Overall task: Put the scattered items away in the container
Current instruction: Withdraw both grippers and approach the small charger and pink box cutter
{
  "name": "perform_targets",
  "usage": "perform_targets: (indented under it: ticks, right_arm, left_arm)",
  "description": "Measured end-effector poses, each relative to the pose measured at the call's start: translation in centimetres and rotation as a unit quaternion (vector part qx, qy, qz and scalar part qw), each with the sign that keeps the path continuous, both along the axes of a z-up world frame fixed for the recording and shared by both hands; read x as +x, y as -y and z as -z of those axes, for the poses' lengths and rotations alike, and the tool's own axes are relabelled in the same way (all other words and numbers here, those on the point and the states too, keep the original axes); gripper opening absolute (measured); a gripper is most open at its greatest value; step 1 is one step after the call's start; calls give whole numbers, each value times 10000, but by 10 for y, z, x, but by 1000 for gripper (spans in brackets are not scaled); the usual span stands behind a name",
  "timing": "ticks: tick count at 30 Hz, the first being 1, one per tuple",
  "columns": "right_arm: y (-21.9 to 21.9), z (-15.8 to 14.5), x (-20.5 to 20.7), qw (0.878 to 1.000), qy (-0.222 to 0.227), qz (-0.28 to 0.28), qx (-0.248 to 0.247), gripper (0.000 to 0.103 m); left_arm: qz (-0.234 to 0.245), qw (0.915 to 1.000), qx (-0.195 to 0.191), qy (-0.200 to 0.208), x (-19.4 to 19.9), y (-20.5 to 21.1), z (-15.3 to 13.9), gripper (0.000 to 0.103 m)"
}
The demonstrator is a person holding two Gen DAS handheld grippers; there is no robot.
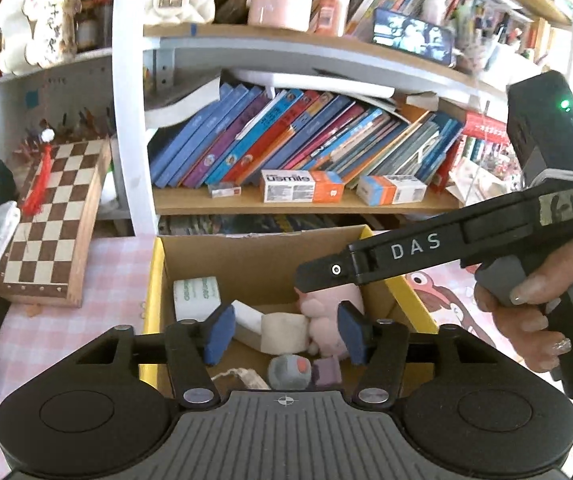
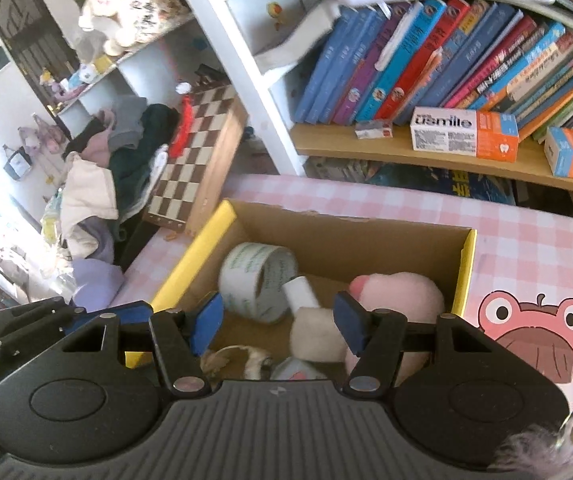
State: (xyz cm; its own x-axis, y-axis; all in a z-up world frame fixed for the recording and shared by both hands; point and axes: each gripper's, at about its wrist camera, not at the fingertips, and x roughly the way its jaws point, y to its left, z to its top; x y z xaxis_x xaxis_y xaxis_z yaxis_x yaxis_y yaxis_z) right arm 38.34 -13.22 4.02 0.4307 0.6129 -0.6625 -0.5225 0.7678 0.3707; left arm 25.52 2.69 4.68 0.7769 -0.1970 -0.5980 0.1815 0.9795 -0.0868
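Note:
An open cardboard box (image 1: 153, 280) (image 2: 208, 238) with yellow rims stands on the pink checked table. Inside it lie a roll of white tape (image 1: 196, 298) (image 2: 258, 280), a pink plush toy (image 1: 326, 322) (image 2: 402, 292), a cream roll (image 1: 282, 332) (image 2: 318, 338), a small white block (image 2: 300, 290), a grey ball with a red spot (image 1: 290, 370) and a beige cord (image 2: 238, 356). My left gripper (image 1: 285, 334) hovers over the box, open, nothing between its blue pads. My right gripper (image 2: 278, 325) is open and empty above the same box.
A hand (image 1: 526, 320) holds the right tool's black body (image 1: 414, 250) over the box's right side. A chessboard (image 1: 54, 224) leans at left beside a clothes pile (image 2: 106, 168). Bookshelves with toothpaste boxes (image 1: 302, 186) stand behind. A frog print (image 2: 534, 328) marks the cloth at right.

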Motion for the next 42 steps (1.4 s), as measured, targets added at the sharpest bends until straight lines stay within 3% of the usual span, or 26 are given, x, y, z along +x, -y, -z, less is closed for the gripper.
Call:
perform_targets:
  ticks: [7,10,24,33,42]
  right_arm:
    - [0,-21,-51,9987,485,62,-113,59]
    - [2,-25,-73,9976,652,178,-178,59]
    - [13,-13,-160,9919,818,880,-424,60]
    - [27,16,-221,9789,1191,1327,-993,60]
    - [30,53,-272,9703,1283,1520,-1378,64]
  left_arm:
    - [-111,9998,-62,177,-32,-11,-6,64]
    - [-159,9995,-38,270,-48,-15,-8,73]
    - [-123,9997,63,223,-115,-33,5,83]
    - [-102,9994,256,197,-153,-36,21,84]
    - [-235,9988,425,1,-184,-33,50,85]
